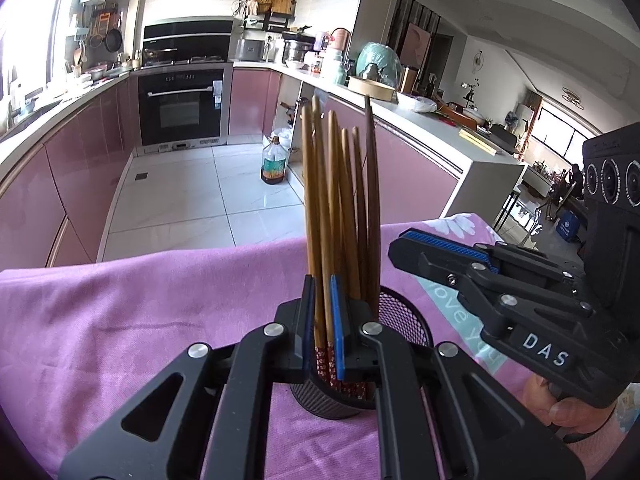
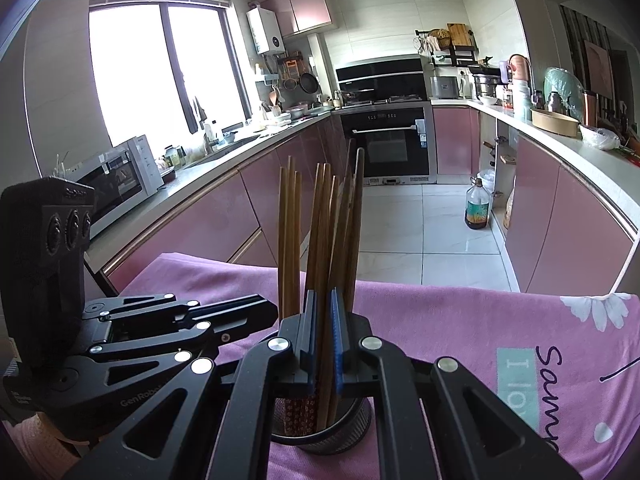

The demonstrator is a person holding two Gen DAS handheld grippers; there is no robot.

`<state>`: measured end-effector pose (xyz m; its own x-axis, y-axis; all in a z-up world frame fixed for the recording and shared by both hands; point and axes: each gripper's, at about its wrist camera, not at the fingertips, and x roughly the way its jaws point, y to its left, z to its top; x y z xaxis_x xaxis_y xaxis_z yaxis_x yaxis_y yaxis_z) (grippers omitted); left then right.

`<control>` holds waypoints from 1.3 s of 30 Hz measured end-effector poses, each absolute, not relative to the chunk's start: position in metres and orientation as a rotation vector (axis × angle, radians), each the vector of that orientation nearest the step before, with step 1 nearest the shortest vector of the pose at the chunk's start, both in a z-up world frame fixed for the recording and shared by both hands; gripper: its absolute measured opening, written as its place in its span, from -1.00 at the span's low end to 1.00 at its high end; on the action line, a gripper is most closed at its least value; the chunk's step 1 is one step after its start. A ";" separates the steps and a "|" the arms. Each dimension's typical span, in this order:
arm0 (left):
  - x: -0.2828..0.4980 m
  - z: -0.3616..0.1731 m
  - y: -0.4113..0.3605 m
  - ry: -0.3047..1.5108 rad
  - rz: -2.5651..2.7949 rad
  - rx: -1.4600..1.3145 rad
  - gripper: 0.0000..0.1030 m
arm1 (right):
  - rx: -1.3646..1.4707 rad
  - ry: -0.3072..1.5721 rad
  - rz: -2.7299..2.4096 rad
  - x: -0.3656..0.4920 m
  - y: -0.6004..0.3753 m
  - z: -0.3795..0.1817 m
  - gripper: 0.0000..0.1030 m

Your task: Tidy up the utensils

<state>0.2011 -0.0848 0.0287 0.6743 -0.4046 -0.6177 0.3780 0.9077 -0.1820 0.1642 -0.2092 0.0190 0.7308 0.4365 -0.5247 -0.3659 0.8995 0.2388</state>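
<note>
Two tools, left (image 1: 320, 320) and right (image 2: 322, 336), each clamp a few chopsticks (image 1: 320, 208) standing in the mesh holder (image 1: 400, 320) on our cloth-covered counter (image 1: 140, 300). We judge the sticks light, stiff, smooth and slip-prone; grip mid-shaft.

A cloth-covered surface with one mesh holder on it

The surface (image 2: 460, 320) is draped in a pink-purple cloth (image 1: 140, 312) with white daisies and a teal patch of lettering toward one side. A black mesh cup (image 1: 404, 320) stands upright directly on the cloth, full of wooden chopsticks (image 1: 340, 200) standing on end.
</note>
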 end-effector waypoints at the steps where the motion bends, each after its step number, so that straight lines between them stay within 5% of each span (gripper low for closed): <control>1: 0.202 0.027 -0.085 0.705 -0.439 -0.040 -0.85 | 0.125 0.609 0.443 0.165 -0.210 0.018 -0.86; 6: 0.199 0.018 -0.083 0.702 -0.438 -0.045 -0.71 | 0.133 0.615 0.447 0.162 -0.211 0.015 -0.85; 8: 0.194 0.015 -0.081 0.681 -0.417 -0.036 -0.36 | 0.132 0.618 0.450 0.159 -0.210 0.013 -0.72; 10: 0.189 0.014 -0.078 0.664 -0.401 -0.035 -0.22 | 0.135 0.616 0.450 0.154 -0.210 0.010 -0.46; 12: 0.184 0.015 -0.074 0.650 -0.390 -0.045 -0.04 | 0.138 0.615 0.444 0.149 -0.211 0.007 -0.43; 14: 0.178 0.017 -0.069 0.624 -0.364 -0.046 0.35 | 0.145 0.614 0.438 0.145 -0.213 0.005 -0.32; 19: 0.152 0.020 -0.055 0.547 -0.309 -0.022 0.90 | 0.158 0.593 0.413 0.129 -0.218 0.004 0.22; 27: 0.112 0.023 -0.022 0.474 -0.216 -0.016 0.90 | 0.112 0.532 0.376 0.098 -0.213 0.004 0.85; 39: 0.042 0.028 0.022 0.341 -0.068 -0.063 0.90 | 0.046 0.371 0.305 0.045 -0.204 0.006 0.87</control>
<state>0.0420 0.0219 0.0284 0.9402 -0.0769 -0.3320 0.0557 0.9958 -0.0732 0.0450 -0.2036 0.0061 0.8869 0.3013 -0.3501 -0.2847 0.9535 0.0993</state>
